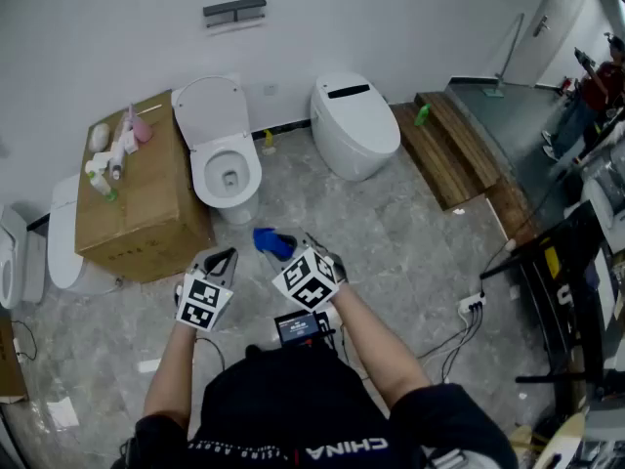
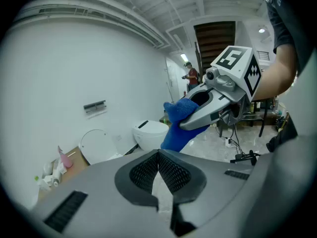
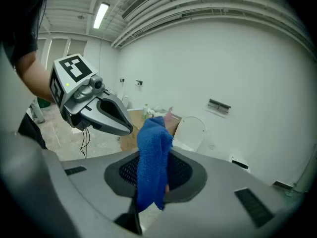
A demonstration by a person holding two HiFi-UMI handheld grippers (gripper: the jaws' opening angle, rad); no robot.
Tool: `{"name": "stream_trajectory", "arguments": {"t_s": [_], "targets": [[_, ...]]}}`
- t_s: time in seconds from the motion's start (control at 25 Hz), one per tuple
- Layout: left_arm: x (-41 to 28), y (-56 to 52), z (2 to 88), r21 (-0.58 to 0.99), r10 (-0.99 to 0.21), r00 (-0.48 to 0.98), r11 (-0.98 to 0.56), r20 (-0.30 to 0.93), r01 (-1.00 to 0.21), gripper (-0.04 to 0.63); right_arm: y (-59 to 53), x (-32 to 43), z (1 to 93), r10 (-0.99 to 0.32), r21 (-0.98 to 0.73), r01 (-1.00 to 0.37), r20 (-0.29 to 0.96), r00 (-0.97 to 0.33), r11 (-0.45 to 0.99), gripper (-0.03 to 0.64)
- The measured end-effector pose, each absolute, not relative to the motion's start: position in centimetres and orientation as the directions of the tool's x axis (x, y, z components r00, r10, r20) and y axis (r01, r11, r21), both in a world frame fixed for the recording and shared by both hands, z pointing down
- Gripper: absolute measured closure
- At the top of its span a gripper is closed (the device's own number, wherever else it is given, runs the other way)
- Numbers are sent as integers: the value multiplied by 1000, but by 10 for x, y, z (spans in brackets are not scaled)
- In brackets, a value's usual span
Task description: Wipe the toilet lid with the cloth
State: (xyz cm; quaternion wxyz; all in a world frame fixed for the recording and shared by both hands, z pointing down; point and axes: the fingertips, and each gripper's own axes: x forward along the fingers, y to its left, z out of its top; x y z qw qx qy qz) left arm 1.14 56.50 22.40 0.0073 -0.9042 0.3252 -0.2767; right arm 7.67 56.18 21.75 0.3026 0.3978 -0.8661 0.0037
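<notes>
Pinching the cloth in my right gripper mid-frame, left gripper jaws pressed together on nothing, I judged the floppy cloth cld slip out b4 reaching the toilet lid, well apart at upper left.

Both grippers were held out front, side by side
Left gripper had its jaws closed on nothing; right gripper was clamped on the blue cloth. Both pointed forward and a bit down, bare forearms stretched out.
</notes>
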Motion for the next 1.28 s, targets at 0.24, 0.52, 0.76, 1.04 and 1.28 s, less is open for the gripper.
{"name": "stream_trajectory", "arguments": {"t_s": [0.24,0.52,0.76,1.04,1.28], "targets": [[10,571,226,-204,-597,628,-786,499,-584,583,567,75,220,-684,211,-702,526,-505,681,526],[12,581,226,-182,-566,673,-812,476,-555,583,572,70,227,-666,173,-706,541,-514,686,526],[13,585,229,-188,-564,668,-814,486,-550,583,579,70,231,-656,155,-708,547,-520,689,526],[15,587,233,-191,-561,664,-816,495,-546,583,581,75,234,-655,142,-715,551,-517,685,526],[23,589,237,-187,-557,656,-815,509,-548,583,582,82,237,-648,128,-714,551,-526,689,526]]}}
